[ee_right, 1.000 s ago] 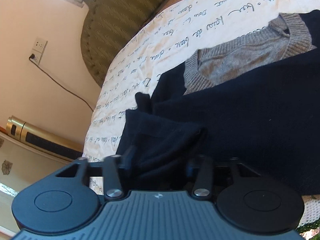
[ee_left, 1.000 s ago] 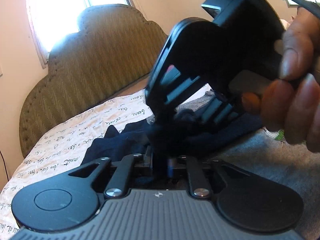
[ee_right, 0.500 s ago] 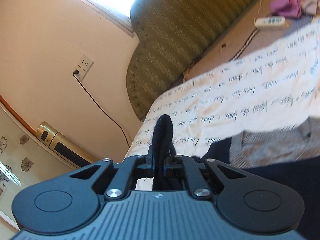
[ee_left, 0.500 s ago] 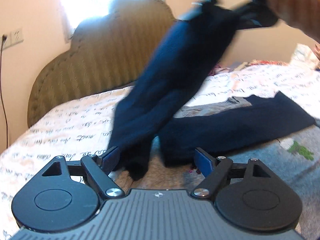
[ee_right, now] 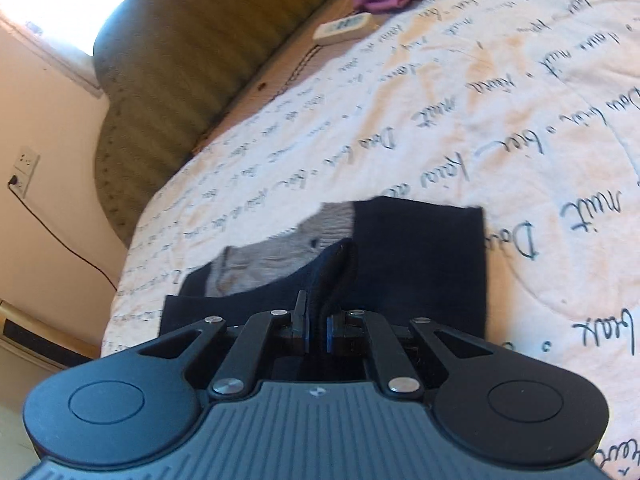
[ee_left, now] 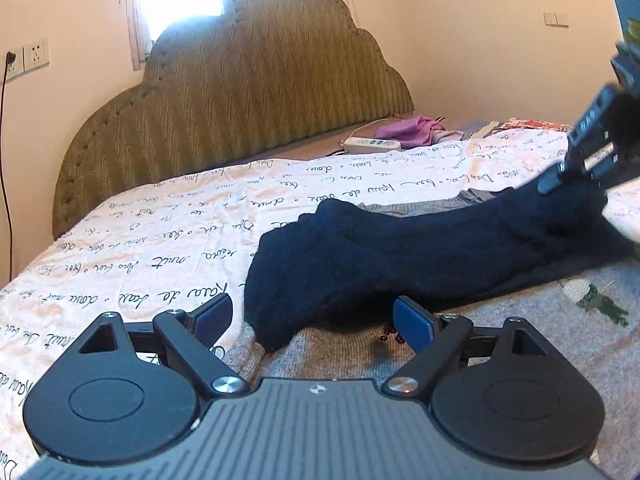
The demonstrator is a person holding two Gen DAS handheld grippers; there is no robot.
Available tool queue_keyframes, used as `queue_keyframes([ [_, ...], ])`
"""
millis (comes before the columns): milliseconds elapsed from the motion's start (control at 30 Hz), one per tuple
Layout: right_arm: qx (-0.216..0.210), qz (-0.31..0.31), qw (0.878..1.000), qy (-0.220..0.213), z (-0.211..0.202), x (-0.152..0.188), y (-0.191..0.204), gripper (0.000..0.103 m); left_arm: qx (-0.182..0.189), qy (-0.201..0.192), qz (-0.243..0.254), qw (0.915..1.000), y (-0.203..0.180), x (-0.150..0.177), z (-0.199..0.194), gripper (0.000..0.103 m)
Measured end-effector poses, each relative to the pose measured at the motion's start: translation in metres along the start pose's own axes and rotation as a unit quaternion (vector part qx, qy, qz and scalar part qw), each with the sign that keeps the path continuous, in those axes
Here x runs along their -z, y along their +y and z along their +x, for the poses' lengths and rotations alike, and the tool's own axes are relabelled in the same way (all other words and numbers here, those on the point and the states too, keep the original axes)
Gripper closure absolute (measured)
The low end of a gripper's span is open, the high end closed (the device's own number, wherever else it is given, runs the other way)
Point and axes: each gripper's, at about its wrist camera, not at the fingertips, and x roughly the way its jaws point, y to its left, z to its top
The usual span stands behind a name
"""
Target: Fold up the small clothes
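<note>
Over the bed [ee_left: 168, 240], right gripper [ee_right: 316, 330] pinches navy sleeve [ee_right: 336, 268].

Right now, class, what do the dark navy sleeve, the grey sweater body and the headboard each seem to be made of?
Navy sleeve: soft matte knit, probably wool or acrylic; it drapes and creases limply. Grey sweater body: fine fuzzy knit, with a stitched motif. Headboard: olive upholstery fabric, woven zigzag pattern, stud trim along its edge; padding likely.
</note>
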Motion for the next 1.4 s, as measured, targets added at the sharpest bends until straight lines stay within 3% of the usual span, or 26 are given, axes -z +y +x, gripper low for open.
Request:
queue_keyframes([
  [167, -0.005, 0.000, 1.000, 0.007, 0.001, 0.002, -0.012, 0.096, 0.019, 0.015, -0.053, 0.9983, 0.029, -0.030, 0.016, 0.014],
  [267, -0.013, 0.004, 1.000, 0.016, 0.001, 0.001, -0.019, 0.095, 0.040, 0.059, -0.106, 0.9918, 0.053, -0.050, 0.049, 0.013],
  [333, -0.017, 0.007, 0.999, 0.029, 0.005, 0.003, -0.022, 0.094, 0.062, 0.106, -0.143, 0.9820, 0.067, -0.056, 0.080, 0.018],
  [400, -0.020, 0.005, 0.999, 0.032, 0.007, 0.006, -0.024, 0.094, 0.084, 0.163, -0.178, 0.9668, 0.075, -0.051, 0.109, 0.028],
  [467, -0.025, 0.008, 0.999, 0.034, 0.007, 0.007, -0.027, 0.094, 0.102, 0.191, -0.202, 0.9552, 0.079, -0.047, 0.127, 0.032],
  [500, -0.027, 0.009, 0.999, 0.036, 0.008, 0.007, -0.028, 0.094, 0.100, 0.188, -0.205, 0.9553, 0.080, -0.047, 0.129, 0.037],
  [567, -0.029, 0.012, 0.999, 0.041, 0.009, 0.007, -0.031, 0.094, 0.104, 0.187, -0.207, 0.9547, 0.080, -0.051, 0.132, 0.065],
  [600, -0.032, 0.012, 0.999, 0.042, 0.009, 0.007, -0.033, 0.094, 0.105, 0.187, -0.210, 0.9537, 0.081, -0.052, 0.133, 0.071],
  [633, -0.030, 0.010, 0.999, 0.044, 0.009, 0.007, -0.033, 0.094, 0.103, 0.186, -0.211, 0.9540, 0.081, -0.055, 0.133, 0.088],
  [700, -0.026, -0.004, 0.999, 0.036, 0.004, 0.005, -0.029, 0.096, 0.092, 0.177, -0.199, 0.9595, 0.079, -0.059, 0.128, 0.090],
  [767, -0.031, -0.017, 0.999, 0.018, -0.009, 0.001, -0.024, 0.097, 0.082, 0.152, -0.170, 0.9702, 0.072, -0.068, 0.115, 0.091],
  [833, -0.030, -0.023, 0.999, 0.004, -0.021, -0.003, -0.026, 0.097, 0.080, 0.133, -0.153, 0.9760, 0.069, -0.072, 0.106, 0.091],
  [933, 0.016, -0.018, 1.000, 0.020, -0.012, -0.001, -0.044, 0.097, 0.054, 0.149, -0.113, 0.9809, 0.058, -0.066, 0.117, 0.090],
  [1000, 0.008, -0.009, 1.000, 0.021, -0.008, 0.005, -0.052, 0.098, 0.036, 0.161, -0.086, 0.9825, 0.049, -0.061, 0.122, 0.079],
  [1033, 0.005, -0.006, 1.000, 0.015, -0.010, 0.007, -0.052, 0.098, 0.032, 0.158, -0.082, 0.9835, 0.048, -0.061, 0.120, 0.067],
  [1100, 0.004, -0.010, 1.000, 0.007, -0.016, 0.007, -0.048, 0.096, 0.017, 0.141, -0.076, 0.9869, 0.047, -0.066, 0.110, 0.057],
  [1167, 0.013, -0.014, 1.000, -0.004, -0.027, 0.004, -0.045, 0.094, -0.001, 0.112, -0.068, 0.9914, 0.049, -0.074, 0.096, 0.037],
  [1233, 0.015, -0.007, 0.999, -0.028, -0.040, 0.001, -0.044, 0.092, -0.011, 0.072, -0.063, 0.9953, 0.046, -0.083, 0.081, 0.031],
  [1300, 0.005, -0.006, 0.999, -0.050, -0.049, 0.001, -0.040, 0.092, 0.004, 0.049, -0.056, 0.9972, 0.037, -0.089, 0.070, 0.025],
  [1400, -0.007, -0.024, 0.998, -0.056, -0.044, 0.003, -0.022, 0.092, 0.038, 0.046, -0.024, 0.9980, 0.009, -0.090, 0.071, 0.020],
])
